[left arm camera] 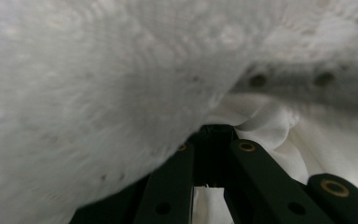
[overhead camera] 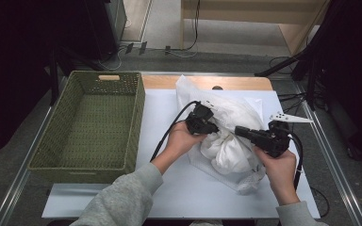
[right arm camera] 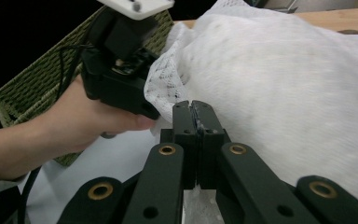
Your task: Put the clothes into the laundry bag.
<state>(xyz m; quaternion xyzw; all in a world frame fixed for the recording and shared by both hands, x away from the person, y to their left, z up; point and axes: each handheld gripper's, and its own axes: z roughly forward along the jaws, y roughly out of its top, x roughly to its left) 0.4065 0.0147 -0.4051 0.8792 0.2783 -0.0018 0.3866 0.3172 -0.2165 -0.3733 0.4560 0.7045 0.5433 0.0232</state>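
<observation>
Hand-held gripper right (right arm camera: pixel 196 112) pinches the mesh bag (overhead camera: pixel 245 117) closed-jawed, so your left hand-held gripper (left arm camera: pixel 213 133), clamped too, tugs the white garment (overhead camera: pixel 226 150) inside.

**What you can't make out in these shots**

The left gripper's (overhead camera: pixel 215 128) tips are buried in the white mesh bag (overhead camera: pixel 226 141), so what they pinch is anyone's guess. In the left gripper view the mesh is right up against the lens and mostly blur. The white cloth (left arm camera: pixel 279 130) inside shows just a fold. In the right gripper view, the green basket (right arm camera: pixel 37 88) is half lost in shadow, and the sleeve runs off the left edge.
</observation>
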